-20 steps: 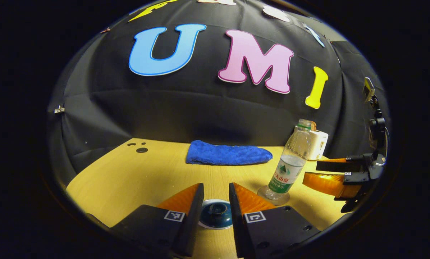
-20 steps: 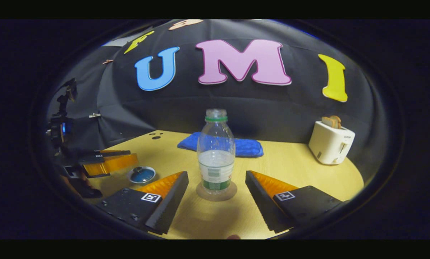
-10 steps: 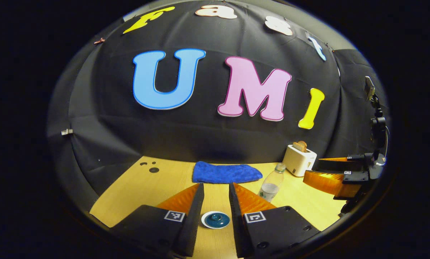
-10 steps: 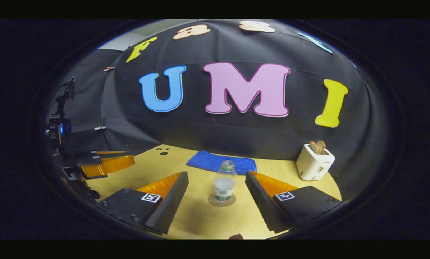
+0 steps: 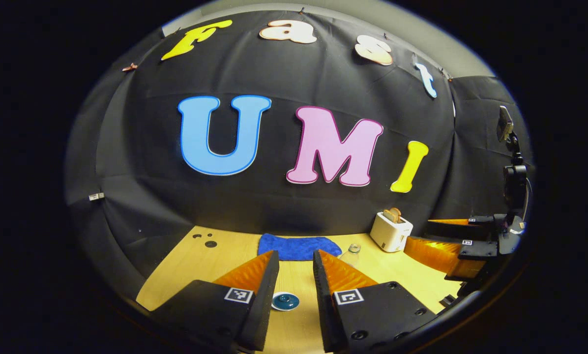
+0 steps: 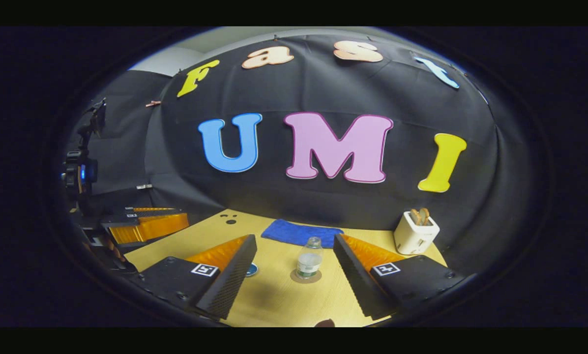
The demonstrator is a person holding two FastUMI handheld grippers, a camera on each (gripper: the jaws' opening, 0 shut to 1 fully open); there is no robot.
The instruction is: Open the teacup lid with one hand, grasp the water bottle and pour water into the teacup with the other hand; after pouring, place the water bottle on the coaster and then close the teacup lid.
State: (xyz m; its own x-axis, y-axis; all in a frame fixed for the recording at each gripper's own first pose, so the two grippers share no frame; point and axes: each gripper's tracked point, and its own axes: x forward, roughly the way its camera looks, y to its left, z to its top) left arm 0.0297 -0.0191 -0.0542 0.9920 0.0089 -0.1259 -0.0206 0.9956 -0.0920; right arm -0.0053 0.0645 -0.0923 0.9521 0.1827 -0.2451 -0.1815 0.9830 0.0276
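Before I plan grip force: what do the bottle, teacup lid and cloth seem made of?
Water bottle: clear thin plastic, see-through with the water level showing. Teacup lid: likely glazed ceramic, glossy blue with a highlight. Cloth: soft blue terry or microfibre, fuzzy and matte.

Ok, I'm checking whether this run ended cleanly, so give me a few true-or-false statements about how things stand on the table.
1. The water bottle stands upright on the coaster. True.
2. The right gripper is shut on the bottle. False: it is open, with the bottle standing apart between its fingers.
3. The lid sits on the teacup. True.
4. The blue cloth lies under the bottle. False: it lies behind it, near the wall.
5. The toaster is empty. False: toast sticks out of its top.
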